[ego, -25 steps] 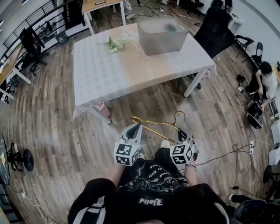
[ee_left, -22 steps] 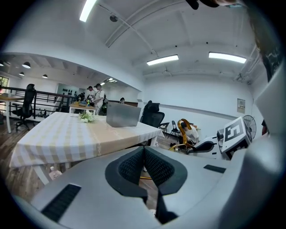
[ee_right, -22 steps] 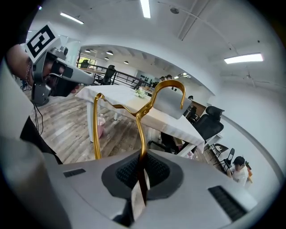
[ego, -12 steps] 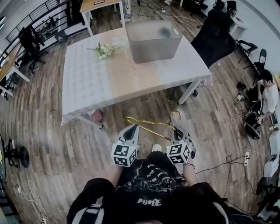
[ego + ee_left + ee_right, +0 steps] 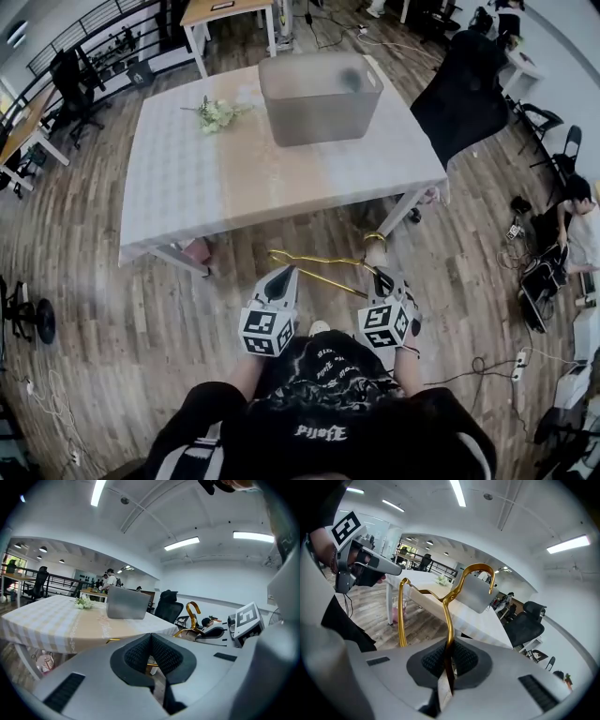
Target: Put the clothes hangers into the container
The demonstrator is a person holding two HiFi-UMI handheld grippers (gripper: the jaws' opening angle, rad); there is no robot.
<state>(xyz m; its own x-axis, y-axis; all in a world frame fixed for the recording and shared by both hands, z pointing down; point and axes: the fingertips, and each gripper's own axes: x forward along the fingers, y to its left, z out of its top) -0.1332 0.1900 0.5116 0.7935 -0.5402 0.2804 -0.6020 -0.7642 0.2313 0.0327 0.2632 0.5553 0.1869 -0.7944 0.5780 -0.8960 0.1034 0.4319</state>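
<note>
The right hand-held gripper point(image 5: 449, 648) pinches the neck of the gold clothes hanger point(image 5: 449, 620); the wire's lower end is lost between the pads. The left hand-held gripper point(image 5: 151, 637) has its pads pressed together on a short stretch of the same gold wire, and its own body hides most of the frame. In the head view the person's torso covers both wrists. The hanger spans from one hand-held gripper to the other, over wooden floor, short of the bench point(image 5: 187, 187) edge. Ahead of both, on the bench's far half, stands the frosted grey container point(image 5: 321, 86), open-topped; a dark smudge inside cannot be made out. Bench top stretches from it to the near edge. Flowers point(image 5: 214, 114) lie to its left, and a black office chair point(image 5: 464, 89) stands to its right.
</note>
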